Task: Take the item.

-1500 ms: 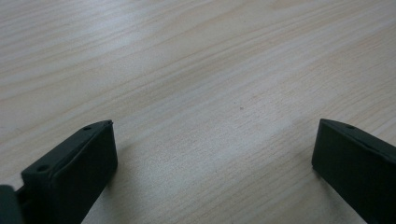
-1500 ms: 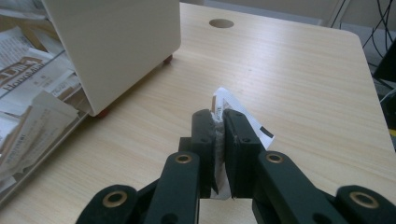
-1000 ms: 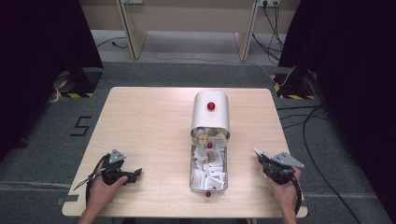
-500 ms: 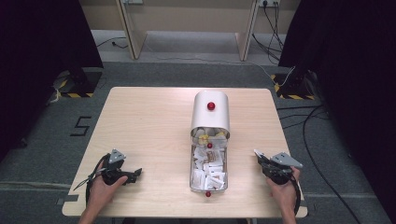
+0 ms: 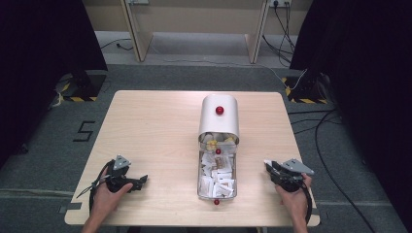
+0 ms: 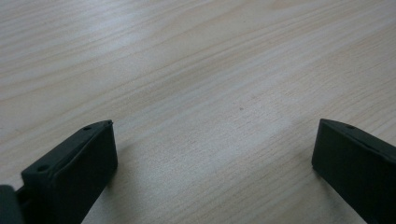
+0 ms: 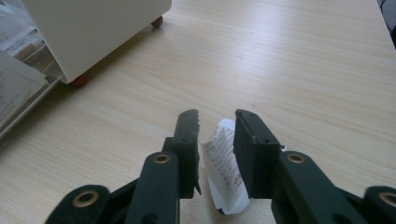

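A white rounded box [image 5: 219,119] with a red knob stands mid-table, and its metal drawer [image 5: 200,180] is pulled out toward me, full of white paper sachets [image 5: 218,175]. My right gripper [image 5: 270,166] rests on the table right of the drawer. Its jaws have just been opening. In the right gripper view a printed white sachet [image 7: 225,163] stands between them, leaning on the right-hand jaw with a gap to the other, so the right gripper [image 7: 217,119] is open. My left gripper [image 5: 142,181] lies at the front left, and the left gripper [image 6: 212,135] is open wide over bare wood.
In the right gripper view, the box's corner [image 7: 93,28] with a red foot [image 7: 78,81] sits up and to the left, and the drawer's edge [image 7: 25,116] is at far left. The tabletop [image 5: 155,126] is light wood, and dark curtains and cables surround it.
The right gripper's jaw tips look slightly further apart than before. Both hands, the box and the drawer stay where they were.
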A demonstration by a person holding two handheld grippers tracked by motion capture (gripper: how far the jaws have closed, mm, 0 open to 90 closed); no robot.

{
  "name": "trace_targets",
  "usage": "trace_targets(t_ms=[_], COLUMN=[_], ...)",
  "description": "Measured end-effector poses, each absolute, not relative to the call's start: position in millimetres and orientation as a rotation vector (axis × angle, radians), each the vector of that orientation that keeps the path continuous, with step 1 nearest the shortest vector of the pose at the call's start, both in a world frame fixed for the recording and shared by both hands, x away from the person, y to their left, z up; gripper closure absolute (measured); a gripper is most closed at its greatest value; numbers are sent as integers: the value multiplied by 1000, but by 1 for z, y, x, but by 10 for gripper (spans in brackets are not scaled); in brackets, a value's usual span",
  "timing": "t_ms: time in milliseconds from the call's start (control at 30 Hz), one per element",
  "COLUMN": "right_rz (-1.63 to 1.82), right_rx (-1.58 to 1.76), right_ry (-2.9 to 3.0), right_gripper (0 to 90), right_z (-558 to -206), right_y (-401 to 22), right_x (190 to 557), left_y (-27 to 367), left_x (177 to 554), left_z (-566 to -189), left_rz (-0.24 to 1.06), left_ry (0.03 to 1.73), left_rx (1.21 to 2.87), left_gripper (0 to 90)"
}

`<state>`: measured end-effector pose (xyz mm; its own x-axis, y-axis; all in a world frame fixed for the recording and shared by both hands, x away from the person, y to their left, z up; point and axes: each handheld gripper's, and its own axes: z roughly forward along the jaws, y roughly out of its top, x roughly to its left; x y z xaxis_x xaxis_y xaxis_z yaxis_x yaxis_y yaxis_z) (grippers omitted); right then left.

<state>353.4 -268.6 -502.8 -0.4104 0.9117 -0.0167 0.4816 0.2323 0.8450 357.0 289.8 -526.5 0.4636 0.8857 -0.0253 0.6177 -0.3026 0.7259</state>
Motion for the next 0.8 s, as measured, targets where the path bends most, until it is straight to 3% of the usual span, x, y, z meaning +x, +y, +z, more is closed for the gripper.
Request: trace_targets(t_ms=[467, 800], right_rz=[1106, 1109], right_rx=[1288, 1289], right_ry=[1945, 1952], right_gripper=[448, 405], right_z=[-496, -491], right_y=[-266, -263], right_x=[345, 336], left_y=[290, 290], left_x=[357, 357], left_z=[-527, -527], left_rz=[506, 506], left_ry=[1246, 1246], left_rx=[2035, 2034], left_gripper=[0, 0])
